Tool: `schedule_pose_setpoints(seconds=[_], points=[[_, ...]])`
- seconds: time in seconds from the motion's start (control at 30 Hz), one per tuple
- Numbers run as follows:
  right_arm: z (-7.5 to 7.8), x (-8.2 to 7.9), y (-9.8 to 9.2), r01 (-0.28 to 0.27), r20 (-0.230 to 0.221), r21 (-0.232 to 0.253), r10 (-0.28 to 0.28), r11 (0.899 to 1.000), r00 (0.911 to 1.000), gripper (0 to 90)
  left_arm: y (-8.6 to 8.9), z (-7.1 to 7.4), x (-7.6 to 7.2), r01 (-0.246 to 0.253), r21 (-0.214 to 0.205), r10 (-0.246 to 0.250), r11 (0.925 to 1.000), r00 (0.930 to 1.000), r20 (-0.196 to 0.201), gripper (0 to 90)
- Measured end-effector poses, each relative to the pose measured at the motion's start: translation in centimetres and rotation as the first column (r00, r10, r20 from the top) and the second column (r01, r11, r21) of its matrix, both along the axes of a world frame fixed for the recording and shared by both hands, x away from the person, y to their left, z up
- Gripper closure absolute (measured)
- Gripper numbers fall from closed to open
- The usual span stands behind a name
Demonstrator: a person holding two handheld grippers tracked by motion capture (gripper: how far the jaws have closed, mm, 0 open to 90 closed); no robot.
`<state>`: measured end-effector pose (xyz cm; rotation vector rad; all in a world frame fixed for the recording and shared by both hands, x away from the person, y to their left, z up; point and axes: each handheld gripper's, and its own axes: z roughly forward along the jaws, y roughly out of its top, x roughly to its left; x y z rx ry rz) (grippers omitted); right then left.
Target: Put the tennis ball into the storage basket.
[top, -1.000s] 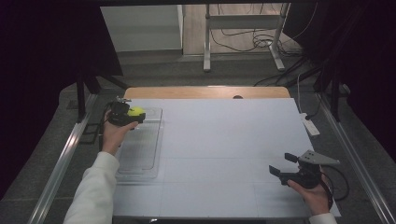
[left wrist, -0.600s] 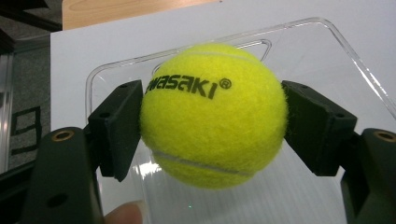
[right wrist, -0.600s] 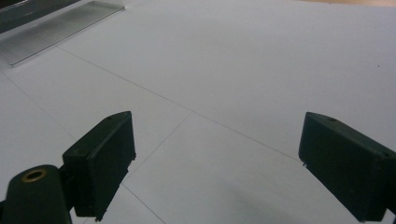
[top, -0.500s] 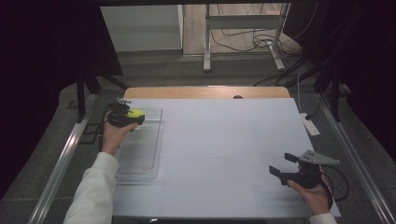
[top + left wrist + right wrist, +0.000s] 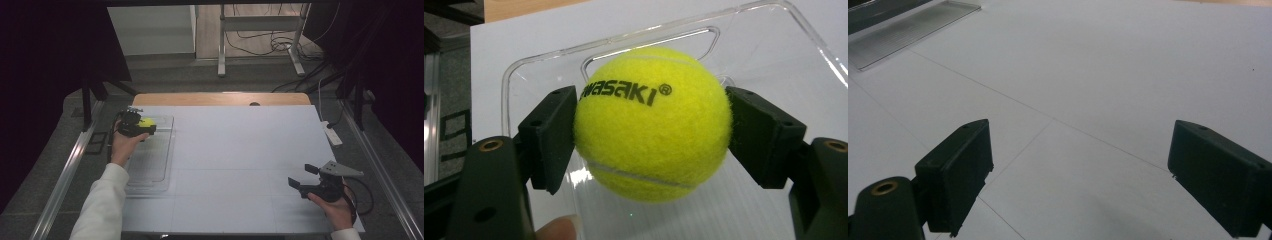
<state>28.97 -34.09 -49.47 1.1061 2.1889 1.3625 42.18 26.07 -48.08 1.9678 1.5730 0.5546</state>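
On the left, my left tool (image 5: pixel 651 132) is clamped on the fuzzy yellow felt tennis ball (image 5: pixel 653 122), held just above the far end of the clear rectangular plastic tray (image 5: pixel 150 160) at the left edge of the white tabletop (image 5: pixel 240 150). I judge the ball light, springy and grippy, not fragile; the pads sit across its widest part, which suits it. Further right, my right tool (image 5: pixel 299 176) stands with jaws wide apart and nothing between them, low over bare tabletop. Against the earlier frames, nothing has shifted: ball, tray and both hands sit alike.
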Motion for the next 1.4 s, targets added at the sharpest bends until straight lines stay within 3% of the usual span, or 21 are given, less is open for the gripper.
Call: schedule_pose_setpoints(seconds=[0.97, 1.4], points=[[-0.1, 0.1, -0.1, 0.002, -0.004, -0.004, -0.002, 1.000, 1.0000, 11.1, 0.0, -1.7, 0.7, -0.011, 0.090, 0.017, 0.9958, 0.9975, -0.069, 25.7], [-0.1, 0.1, -0.1, 0.003, -0.005, -0.004, -0.003, 1.000, 1.0000, 11.1, -0.2, -1.8, 0.9, -0.002, 0.107, 0.011, 0.9942, 0.9962, -0.087, 25.6]])
